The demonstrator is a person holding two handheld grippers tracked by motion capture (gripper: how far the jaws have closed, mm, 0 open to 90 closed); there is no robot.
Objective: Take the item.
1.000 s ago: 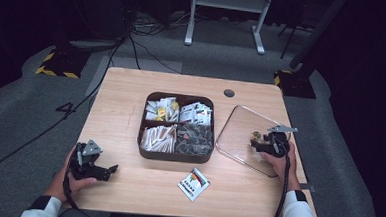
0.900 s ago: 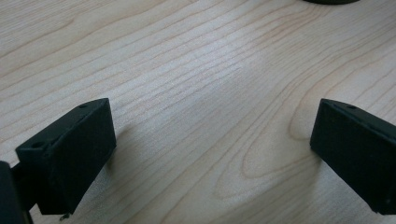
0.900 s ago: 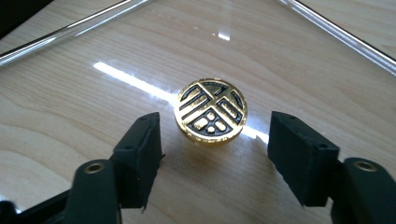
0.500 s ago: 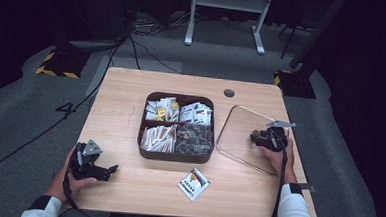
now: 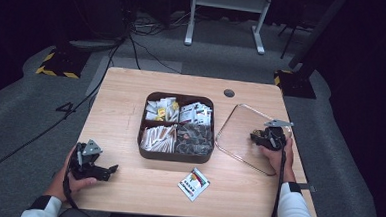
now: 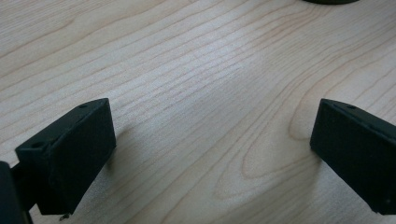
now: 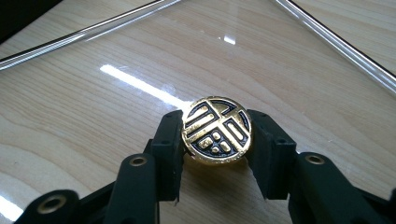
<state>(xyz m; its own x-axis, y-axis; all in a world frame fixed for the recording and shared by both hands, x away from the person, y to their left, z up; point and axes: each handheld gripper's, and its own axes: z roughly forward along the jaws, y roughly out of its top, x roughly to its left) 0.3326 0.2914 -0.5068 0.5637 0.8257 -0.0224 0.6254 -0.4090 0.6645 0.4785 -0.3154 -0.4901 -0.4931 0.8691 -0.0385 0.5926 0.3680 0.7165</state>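
Claws sit well apart on the wooden desk point(image 5: 131, 95). Right claw point(image 7: 215, 140) pinches a round gold-and-black knob point(image 7: 216, 130) between its 2 jaws, on the clear glass lid point(image 5: 240, 126) lying flat just right of the dark 4-compartment tray point(image 5: 176, 156) of packets. Left claw point(image 6: 210, 149) is spread wide over bare wood at the near-left corner. One loose sachet point(image 5: 194, 183) lies just in front of the tray.

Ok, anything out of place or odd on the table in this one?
One packet lies loose on the table, in front of the divided box rather than in a compartment. The clear lid lies beside the box, off it, with the right claw shut on its gold knob. Nothing looks spilled or damaged.
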